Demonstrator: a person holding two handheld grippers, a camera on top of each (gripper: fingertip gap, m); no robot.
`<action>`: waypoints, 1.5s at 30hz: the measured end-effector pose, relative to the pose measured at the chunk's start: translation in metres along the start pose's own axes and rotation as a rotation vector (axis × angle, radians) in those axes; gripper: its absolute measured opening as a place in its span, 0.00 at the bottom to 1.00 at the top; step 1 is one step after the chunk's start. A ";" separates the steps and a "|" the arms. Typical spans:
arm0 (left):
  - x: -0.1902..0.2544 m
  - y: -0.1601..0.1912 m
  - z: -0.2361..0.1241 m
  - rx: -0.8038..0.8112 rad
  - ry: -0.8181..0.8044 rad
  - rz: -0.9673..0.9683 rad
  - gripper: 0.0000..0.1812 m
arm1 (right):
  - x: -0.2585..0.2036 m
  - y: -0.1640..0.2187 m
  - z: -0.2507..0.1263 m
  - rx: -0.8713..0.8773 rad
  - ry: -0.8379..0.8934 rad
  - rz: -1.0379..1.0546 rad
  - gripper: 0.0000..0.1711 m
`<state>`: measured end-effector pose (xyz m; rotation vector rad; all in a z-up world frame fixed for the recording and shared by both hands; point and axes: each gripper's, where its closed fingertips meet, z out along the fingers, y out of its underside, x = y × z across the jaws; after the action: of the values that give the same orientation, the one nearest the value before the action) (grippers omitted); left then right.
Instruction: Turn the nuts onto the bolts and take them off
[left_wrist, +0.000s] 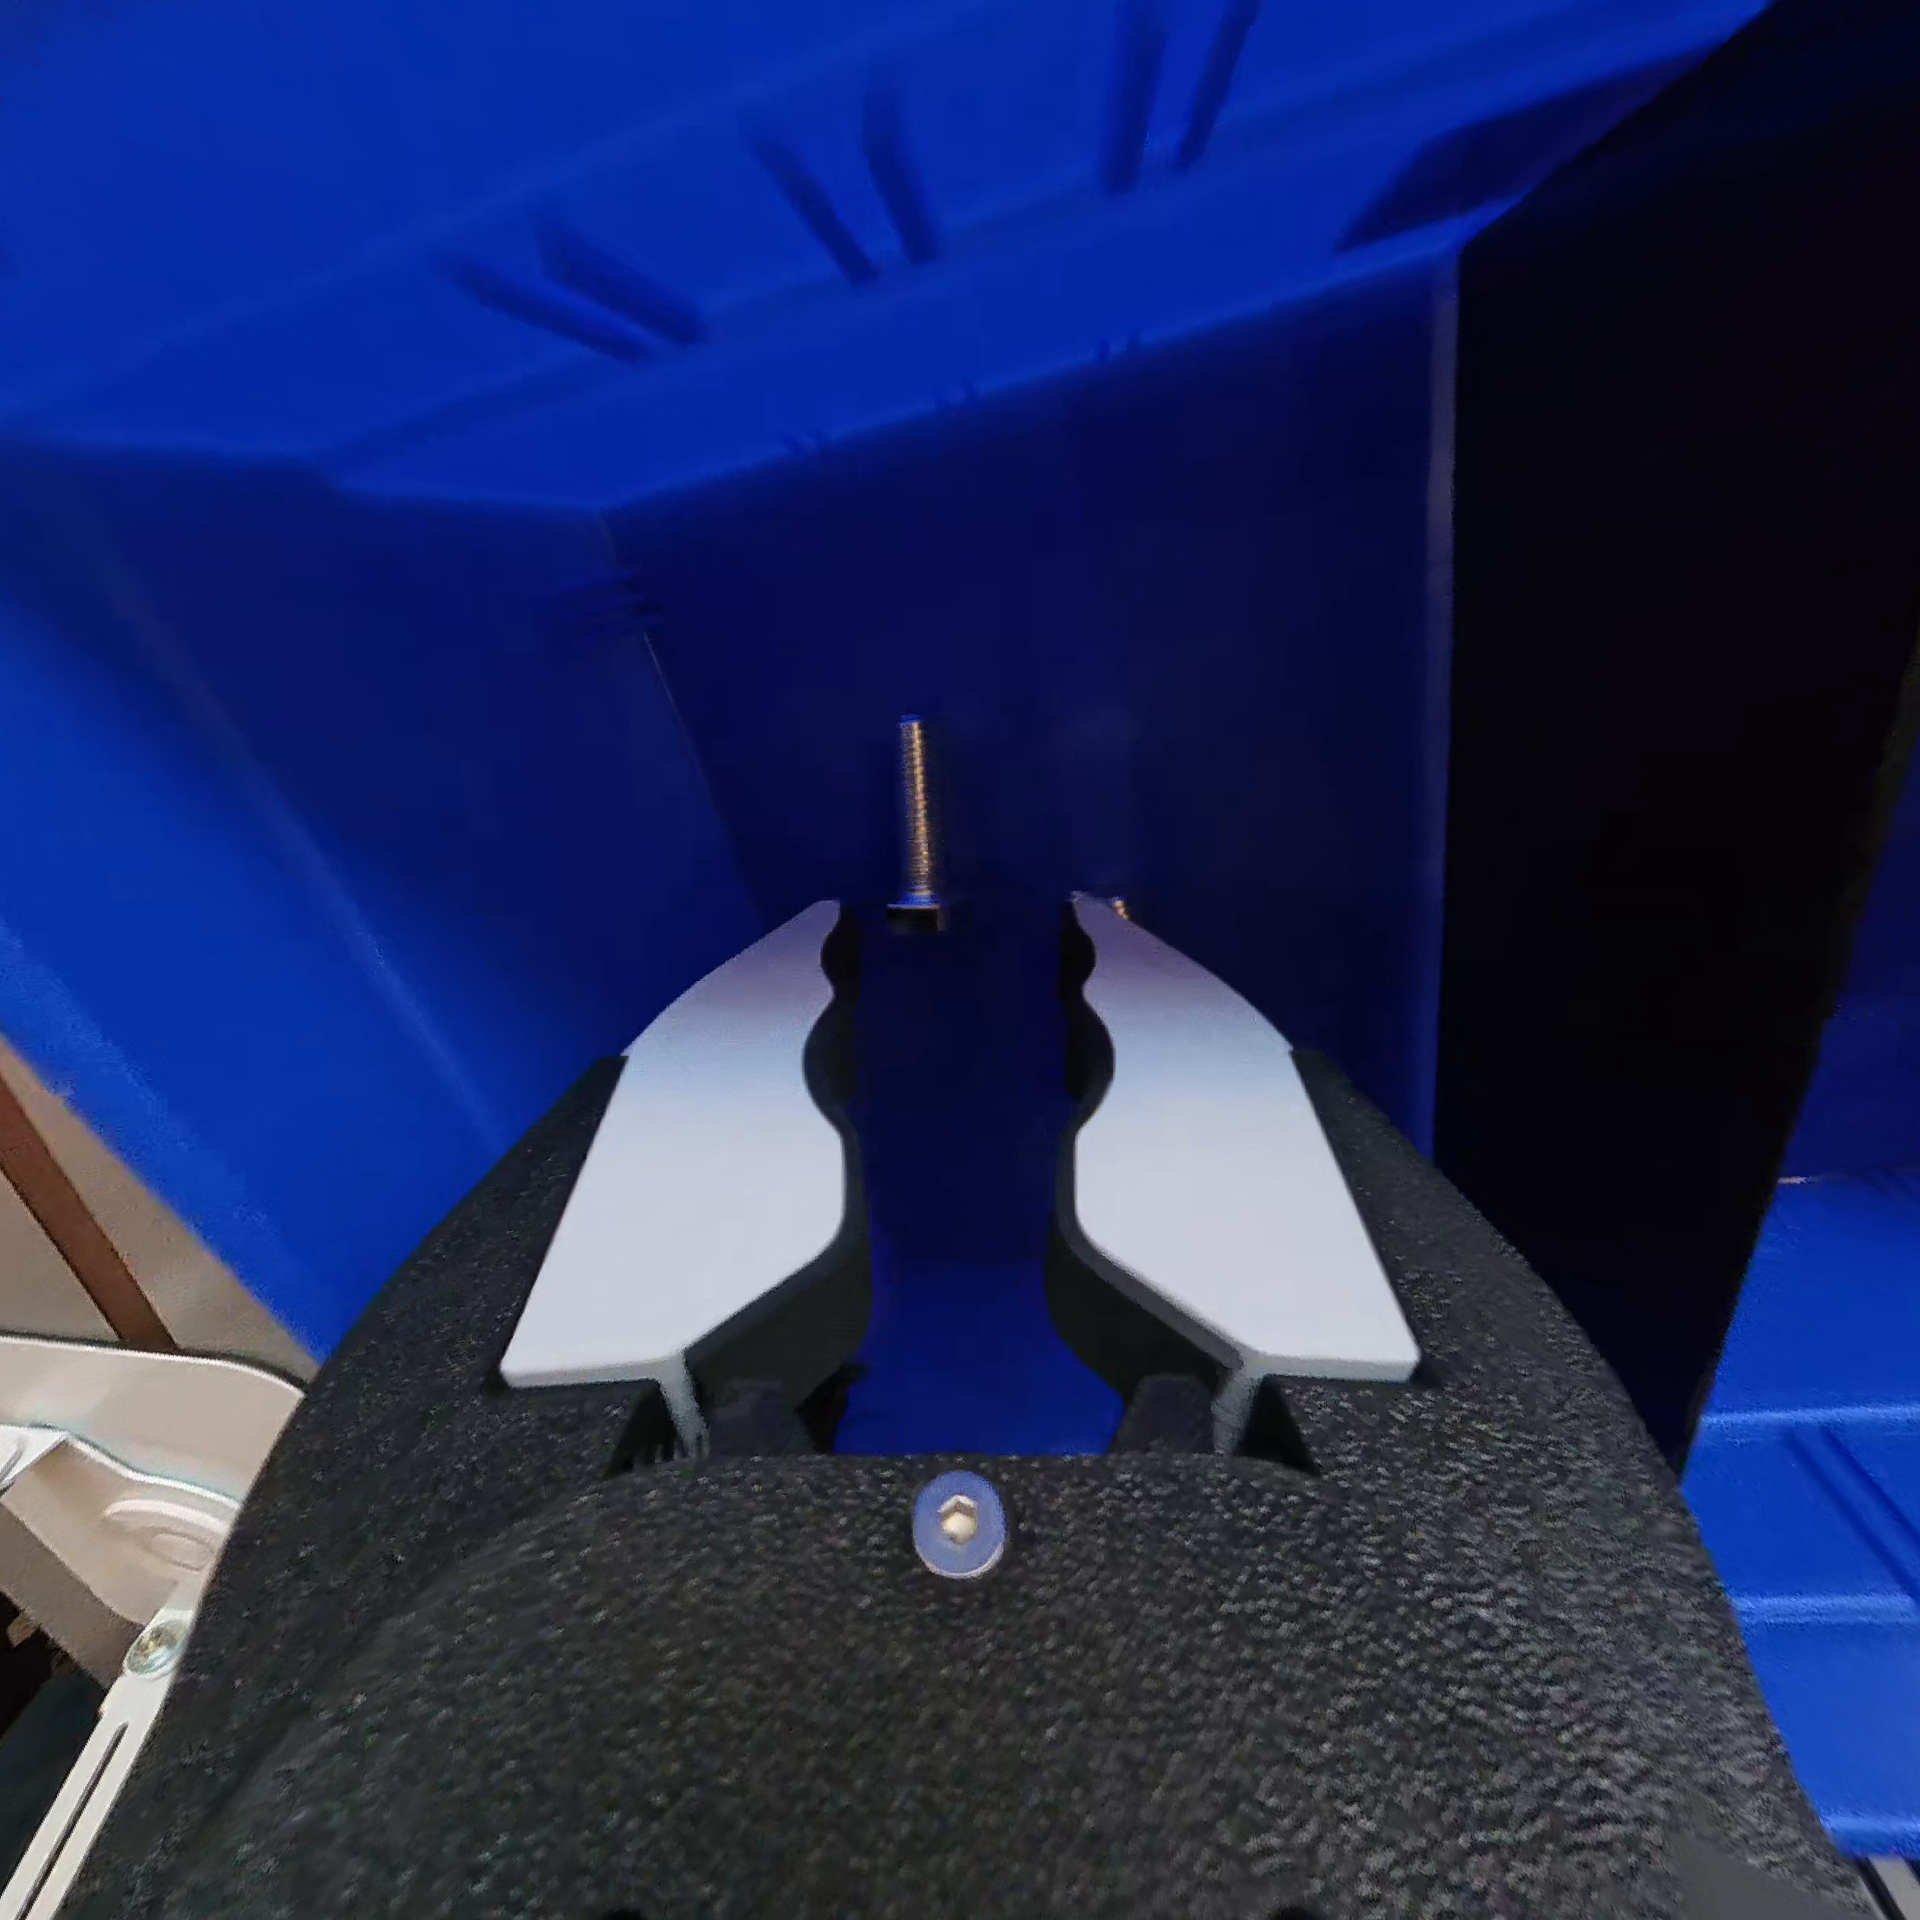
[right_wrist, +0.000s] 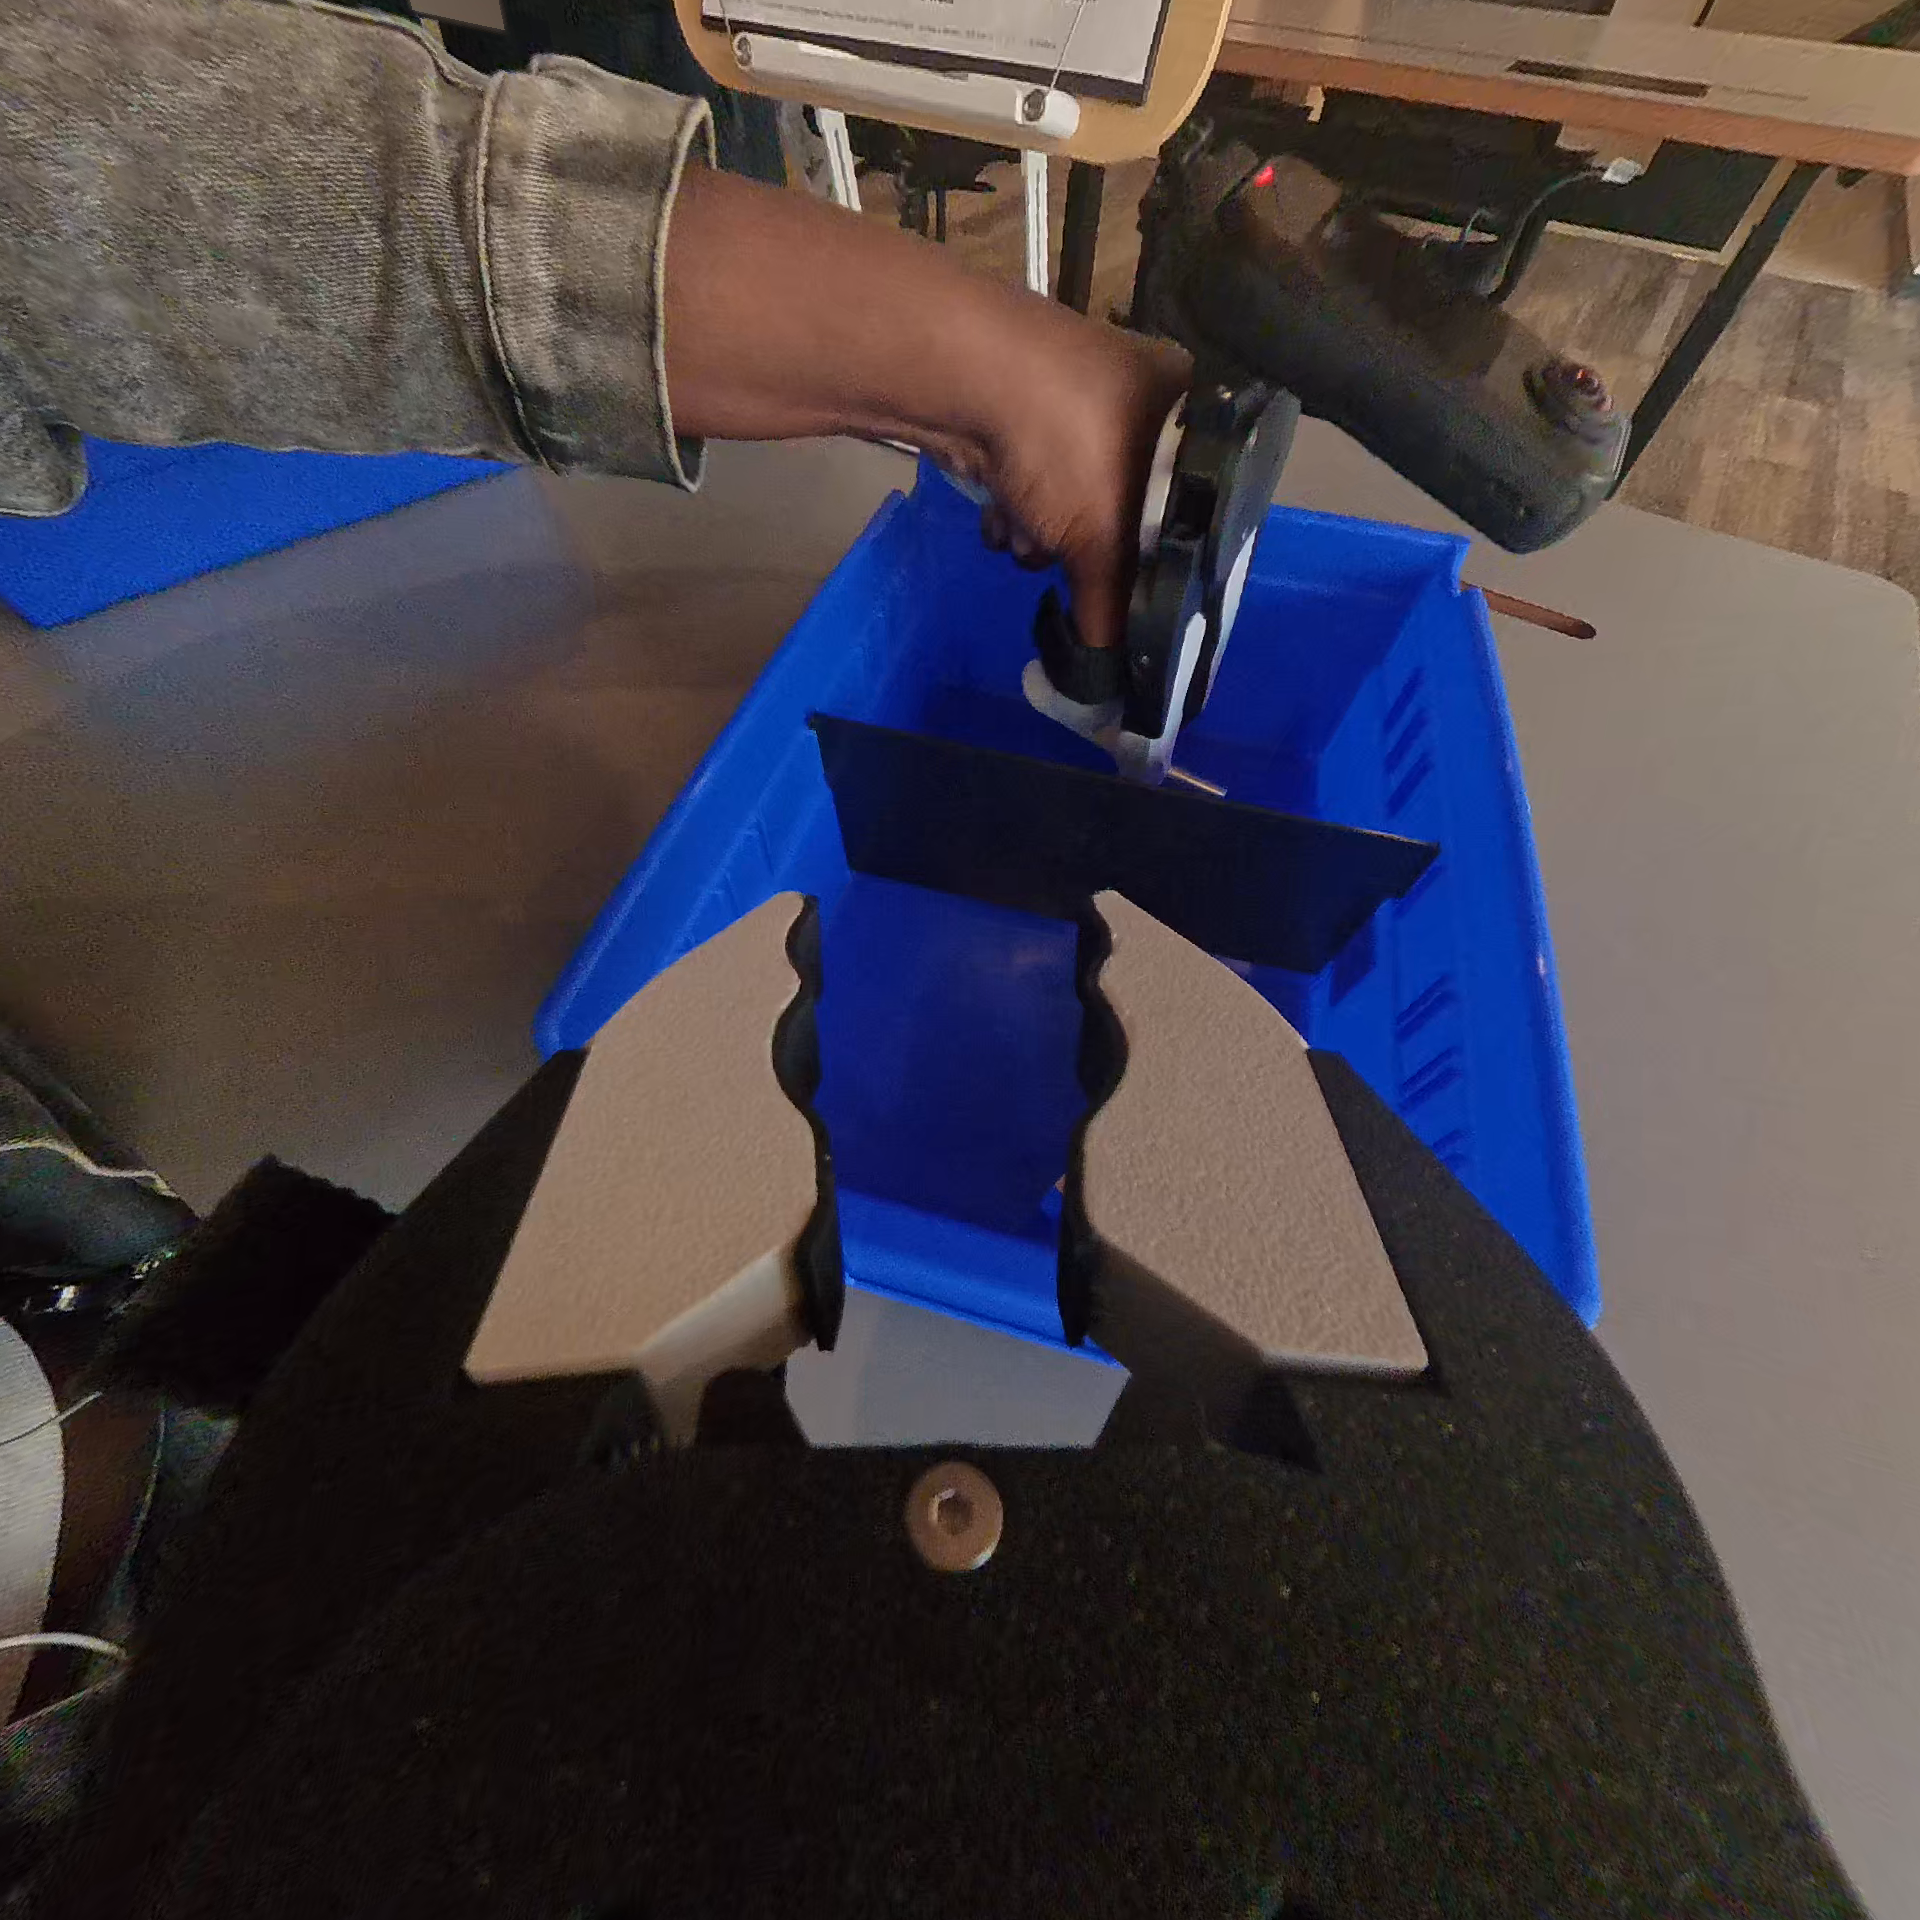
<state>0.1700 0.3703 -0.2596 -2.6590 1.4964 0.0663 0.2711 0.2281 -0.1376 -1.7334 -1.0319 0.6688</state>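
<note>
A silver bolt lies on the floor of a blue bin, head towards me, just past my left gripper. That gripper is open and empty, its tips low inside the bin. A small bit of metal peeks out behind its right fingertip. In the right wrist view the blue bin has a dark divider. My right gripper is open and empty above the near compartment. The left gripper, held by a hand, reaches into the far compartment.
The bin stands on a grey table. A flat blue piece lies at the far left. A thin brown stick lies behind the bin. A chair and desks stand beyond the table. The dark divider stands right of the left gripper. One gripper's finger ends stand about 20 centimeters off the other's.
</note>
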 end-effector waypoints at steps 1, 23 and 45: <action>0.001 0.000 -0.003 0.005 0.007 -0.001 0.22 | 0.000 0.000 0.000 0.000 0.000 -0.001 0.27; 0.039 0.085 -0.282 1.309 -0.264 -0.124 0.28 | -0.041 -0.051 0.013 0.120 -0.017 -0.094 0.33; 0.073 0.445 -0.291 1.570 -0.795 -0.638 0.41 | -0.142 -0.111 0.109 0.219 -0.160 -0.176 0.36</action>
<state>-0.1742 0.0492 -0.0016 -1.3205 0.1096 -0.0703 0.0765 0.1733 -0.0790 -1.4003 -1.1597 0.7860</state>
